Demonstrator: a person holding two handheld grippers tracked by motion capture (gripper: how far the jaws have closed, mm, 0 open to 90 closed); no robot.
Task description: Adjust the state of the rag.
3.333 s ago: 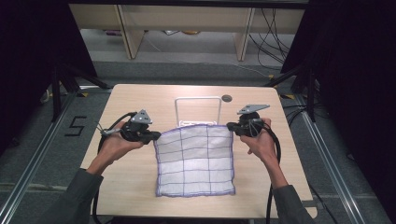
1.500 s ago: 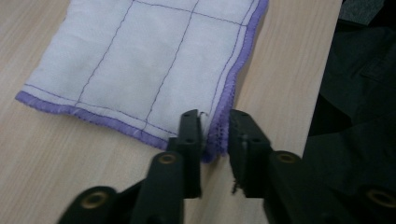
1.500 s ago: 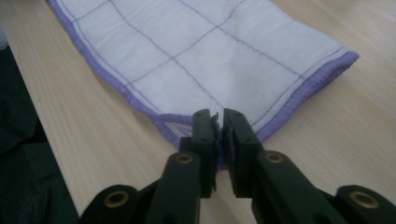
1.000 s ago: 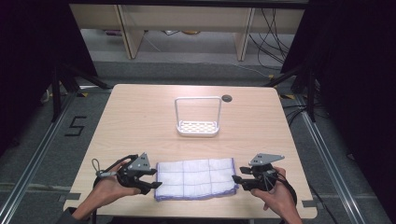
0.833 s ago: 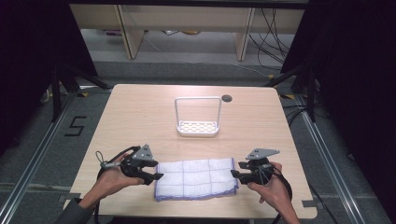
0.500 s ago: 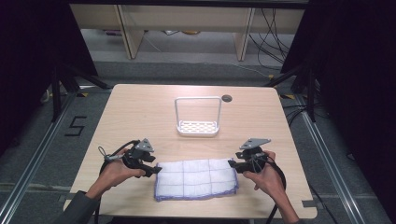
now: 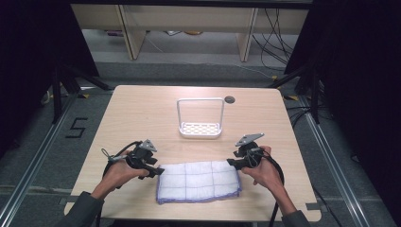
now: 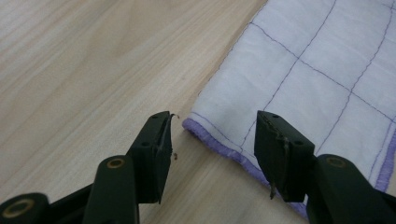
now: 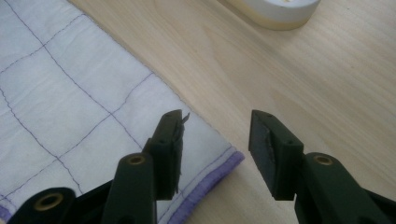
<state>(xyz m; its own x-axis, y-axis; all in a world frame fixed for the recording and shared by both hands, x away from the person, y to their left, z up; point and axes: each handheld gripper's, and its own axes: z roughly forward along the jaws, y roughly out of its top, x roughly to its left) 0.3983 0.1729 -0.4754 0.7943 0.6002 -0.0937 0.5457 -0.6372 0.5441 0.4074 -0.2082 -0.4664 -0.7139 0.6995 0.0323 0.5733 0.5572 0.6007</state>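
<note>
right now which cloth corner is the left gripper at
The left gripper straddles the cloth's far-left corner; the far-right corner lies at the right gripper.

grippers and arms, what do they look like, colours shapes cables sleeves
Both tongs, left and right, are black hand-held tools with two flat, blocky jaws joined by brass-coloured pivot pins. Each carries a grey three-cornered plate on top and trails a black cable that loops back beside the hand. The person wears dark grey long sleeves.
</note>
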